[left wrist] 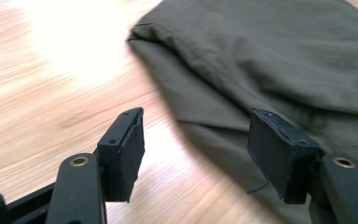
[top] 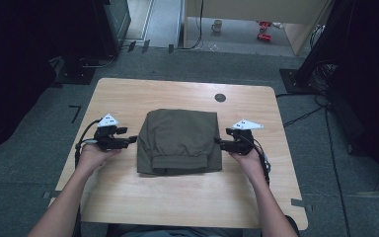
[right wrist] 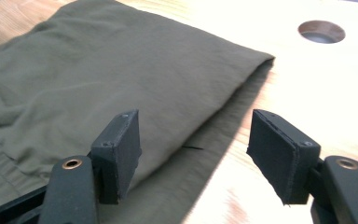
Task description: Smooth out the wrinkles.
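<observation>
Left gripper (top: 132, 140): I see its jaws apart, holding nothing, just beside the left edge of the folded olive garment (top: 179, 142).
Garment: mid-table (top: 118, 192), folded; its lower layers are tucked under, hidden from me.
Right gripper (top: 219, 142): jaws parted, gripping nothing, at the cloth's right edge; whether a pad brushes the fabric I cannot tell.

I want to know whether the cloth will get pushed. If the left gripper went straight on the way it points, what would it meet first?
Most likely the near side edge of the folded olive garment; the left gripper, jaws open, points straight at it.
</observation>
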The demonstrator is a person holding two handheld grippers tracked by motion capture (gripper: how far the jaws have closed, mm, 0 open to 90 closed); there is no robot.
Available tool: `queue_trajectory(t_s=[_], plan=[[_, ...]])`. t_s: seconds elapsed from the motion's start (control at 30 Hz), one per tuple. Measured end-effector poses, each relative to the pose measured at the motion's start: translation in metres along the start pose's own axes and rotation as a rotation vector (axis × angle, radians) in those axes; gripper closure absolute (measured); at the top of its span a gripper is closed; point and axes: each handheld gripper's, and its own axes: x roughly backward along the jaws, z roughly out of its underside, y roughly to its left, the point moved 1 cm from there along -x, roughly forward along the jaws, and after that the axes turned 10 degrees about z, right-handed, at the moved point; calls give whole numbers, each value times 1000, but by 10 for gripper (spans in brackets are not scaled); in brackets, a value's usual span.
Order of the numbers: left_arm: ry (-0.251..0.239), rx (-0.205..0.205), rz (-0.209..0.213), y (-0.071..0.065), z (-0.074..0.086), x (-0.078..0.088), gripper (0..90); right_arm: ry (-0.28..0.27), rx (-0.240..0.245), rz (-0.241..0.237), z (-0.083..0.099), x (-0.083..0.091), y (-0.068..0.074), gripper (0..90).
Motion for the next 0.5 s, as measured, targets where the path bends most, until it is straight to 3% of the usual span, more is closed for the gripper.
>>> queue_trajectory(t_s=[0.13, 0.23, 0.5], plan=[[0, 19, -18, 9, 4, 4, 366, -14, 18, 25, 2, 3, -10, 327], [8, 25, -36, 14, 7, 6, 366, -8, 2, 49, 4, 4, -18, 327], [33, 6, -66, 22, 14, 10, 360, 13, -10, 89, 11, 5, -35, 319]])
